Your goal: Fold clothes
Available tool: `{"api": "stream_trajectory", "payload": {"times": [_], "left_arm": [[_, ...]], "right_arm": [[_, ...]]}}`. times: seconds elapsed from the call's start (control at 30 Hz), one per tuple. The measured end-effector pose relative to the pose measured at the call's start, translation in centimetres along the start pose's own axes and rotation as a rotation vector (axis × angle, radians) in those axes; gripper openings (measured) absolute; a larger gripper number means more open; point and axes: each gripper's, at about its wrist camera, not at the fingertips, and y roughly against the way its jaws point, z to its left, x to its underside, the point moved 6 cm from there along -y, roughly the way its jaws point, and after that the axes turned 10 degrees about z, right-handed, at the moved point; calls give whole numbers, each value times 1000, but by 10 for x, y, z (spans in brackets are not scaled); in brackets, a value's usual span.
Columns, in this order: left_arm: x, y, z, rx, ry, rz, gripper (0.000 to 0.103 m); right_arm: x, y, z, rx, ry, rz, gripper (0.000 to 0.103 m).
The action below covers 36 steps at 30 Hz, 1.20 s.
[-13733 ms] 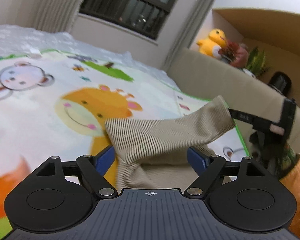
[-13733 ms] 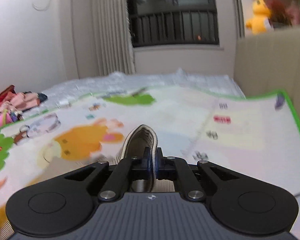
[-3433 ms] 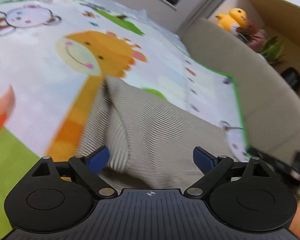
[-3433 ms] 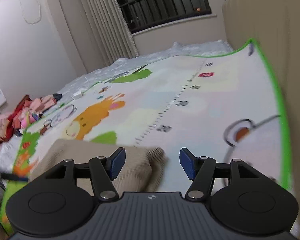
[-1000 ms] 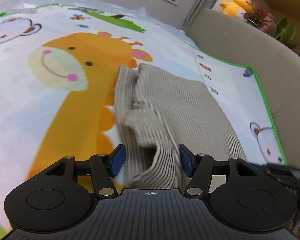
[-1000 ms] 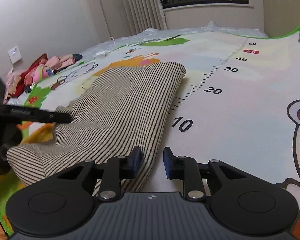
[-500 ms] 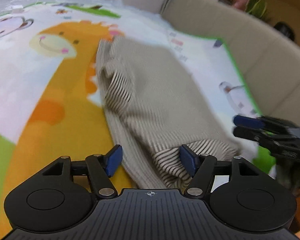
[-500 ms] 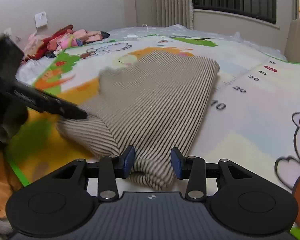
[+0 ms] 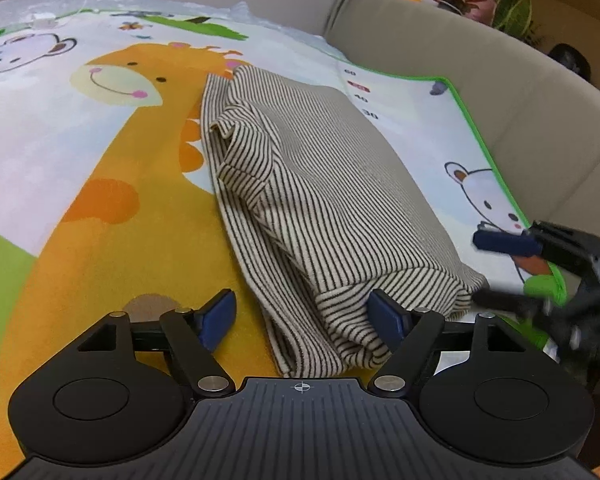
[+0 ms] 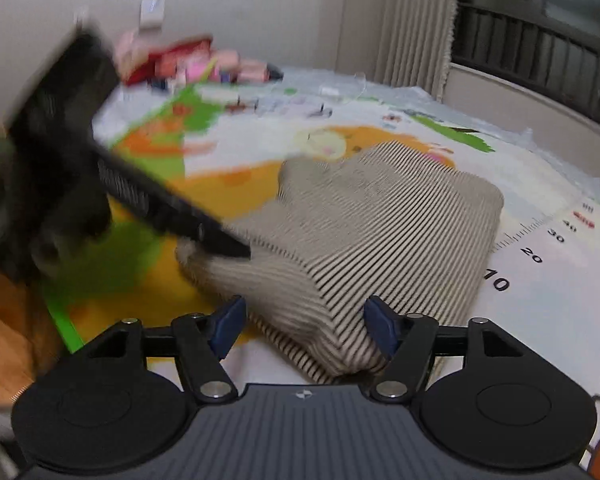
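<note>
A cartoon play mat point(image 9: 100, 208) with a giraffe covers the floor beside a beige sofa point(image 9: 520, 112), under a dark window point(image 10: 540, 40). The folded striped garment point(image 9: 324, 200) lies on the mat. Both the left hand-held gripper point(image 9: 302, 316) and right hand-held gripper point(image 10: 305, 328) now stand wider apart than half a second ago, straddling its near corners.

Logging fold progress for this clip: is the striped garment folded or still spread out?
Folded. The striped garment lies on the play mat as a compact, layered rectangle, doubled edges showing at its near end; both tools are open around it.
</note>
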Motion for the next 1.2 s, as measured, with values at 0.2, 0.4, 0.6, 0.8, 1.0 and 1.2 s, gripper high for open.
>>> {"api": "stream_trajectory", "payload": {"times": [0.2, 0.4, 0.6, 0.8, 1.0, 1.2], "left_arm": [[-1, 0, -1, 8, 12, 0, 84], [-1, -3, -6, 28, 4, -3, 95], [-3, 13, -4, 47, -22, -44, 95], [5, 36, -4, 48, -101, -42, 97], [17, 22, -3, 299, 92, 81, 96], [2, 12, -8, 439, 202, 68, 93]], "right_arm": [[2, -18, 29, 150, 209, 10, 83], [-7, -20, 33, 190, 245, 31, 63], [-21, -18, -15, -1, -109, 70, 50], [-18, -21, -49, -168, -369, 52, 50], [-17, -23, -42, -145, -329, 41, 50], [-14, -1, -4, 68, 17, 13, 59]]}}
